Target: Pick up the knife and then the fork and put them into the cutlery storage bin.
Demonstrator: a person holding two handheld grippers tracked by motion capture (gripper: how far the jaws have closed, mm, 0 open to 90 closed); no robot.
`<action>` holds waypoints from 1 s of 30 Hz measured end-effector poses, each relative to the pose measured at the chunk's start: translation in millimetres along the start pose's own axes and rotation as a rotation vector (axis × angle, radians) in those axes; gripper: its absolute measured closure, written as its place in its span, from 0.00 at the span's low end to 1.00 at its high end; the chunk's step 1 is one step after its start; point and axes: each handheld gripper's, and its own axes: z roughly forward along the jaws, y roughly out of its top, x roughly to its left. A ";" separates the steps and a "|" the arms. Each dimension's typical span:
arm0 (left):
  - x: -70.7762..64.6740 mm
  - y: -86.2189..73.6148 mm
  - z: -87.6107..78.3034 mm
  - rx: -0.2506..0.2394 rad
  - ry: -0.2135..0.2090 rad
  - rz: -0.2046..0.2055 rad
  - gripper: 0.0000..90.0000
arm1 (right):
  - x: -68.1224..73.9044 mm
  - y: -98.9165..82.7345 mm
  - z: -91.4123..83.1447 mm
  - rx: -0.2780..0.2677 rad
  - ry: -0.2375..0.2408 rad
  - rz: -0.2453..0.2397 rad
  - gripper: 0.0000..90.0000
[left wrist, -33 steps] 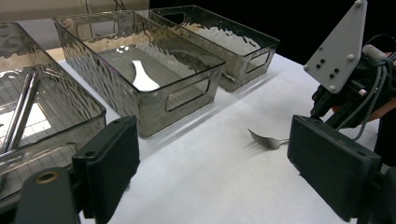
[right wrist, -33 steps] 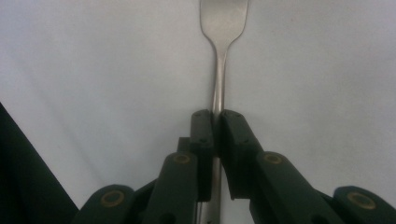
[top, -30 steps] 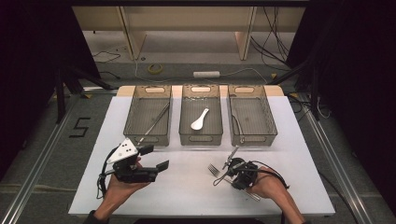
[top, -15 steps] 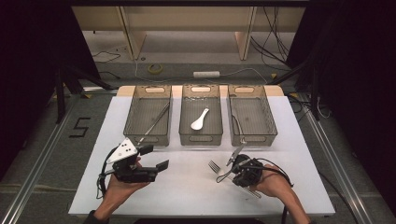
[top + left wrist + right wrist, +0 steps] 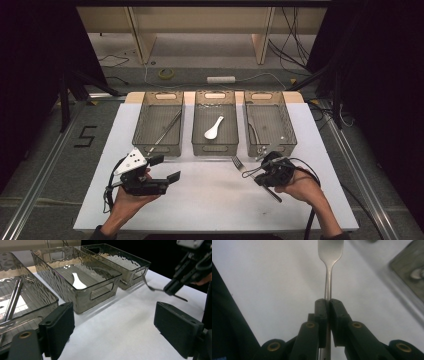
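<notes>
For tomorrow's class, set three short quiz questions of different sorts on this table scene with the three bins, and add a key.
1. True or false: the right claw is shut on a fork.
2. Which bin holds the white spoon: A the left bin, B the middle bin, C the right bin?
3. Fill in: the left claw stands ____, with nothing between its pads.

Key: 1 true; 2 B; 3 open.
</notes>
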 end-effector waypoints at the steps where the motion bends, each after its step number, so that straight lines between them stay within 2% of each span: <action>1: 0.1 0.0 0.0 0.001 0.000 0.000 0.18 | -4.1 1.3 -4.0 -0.020 0.003 0.008 0.94; 12: 0.4 0.0 -0.6 -0.003 0.001 -0.004 0.18 | -47.2 24.6 -37.4 -0.217 -0.023 0.132 0.94; 21: 0.3 0.1 -0.8 -0.004 -0.001 -0.004 0.18 | -78.2 45.6 -47.4 -0.275 -0.080 0.218 0.94; 26: 0.4 0.2 -0.7 -0.004 0.000 -0.004 0.18 | -96.1 55.5 -48.4 -0.289 -0.118 0.274 0.94; 30: 0.6 0.0 -0.6 -0.003 0.000 -0.005 0.18 | -110.3 62.9 -46.5 -0.307 -0.130 0.318 0.94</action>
